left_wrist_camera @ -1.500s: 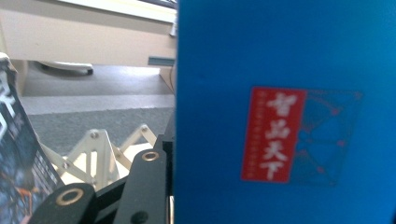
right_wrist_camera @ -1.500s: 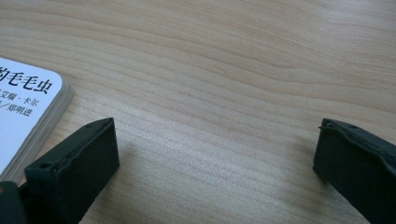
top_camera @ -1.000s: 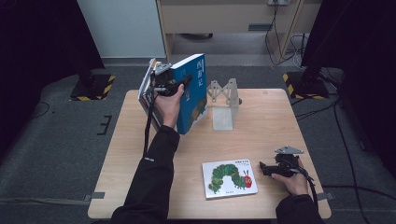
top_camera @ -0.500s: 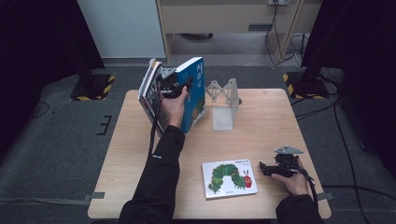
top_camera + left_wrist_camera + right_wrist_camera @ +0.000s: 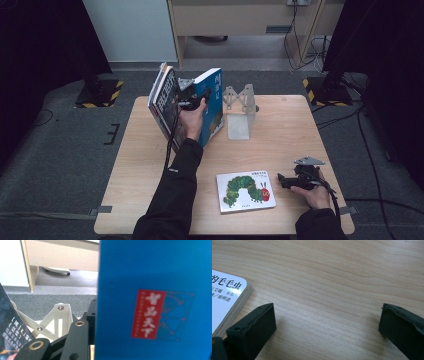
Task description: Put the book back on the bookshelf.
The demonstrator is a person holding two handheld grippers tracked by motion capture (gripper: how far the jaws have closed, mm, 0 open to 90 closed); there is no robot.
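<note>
at the table's far left, the left gripper (image 5: 192, 102) clasps a blue book (image 5: 214, 107) held tilted, its lower edge on the table (image 5: 280, 135), beside a dark book (image 5: 164, 100). near the caterpillar book (image 5: 245, 191), the right gripper (image 5: 281, 181) rests with jaws spread, grasping nothing.

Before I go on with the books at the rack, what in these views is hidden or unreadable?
- High view: the left hand-held gripper jaws are covered by the hand and the blue book, so the grip is unclear.
- Left gripper view: the blue book blocks the right half; the rack is partly hidden.
- Right gripper view: the picture book is cut off at the left edge.
</note>
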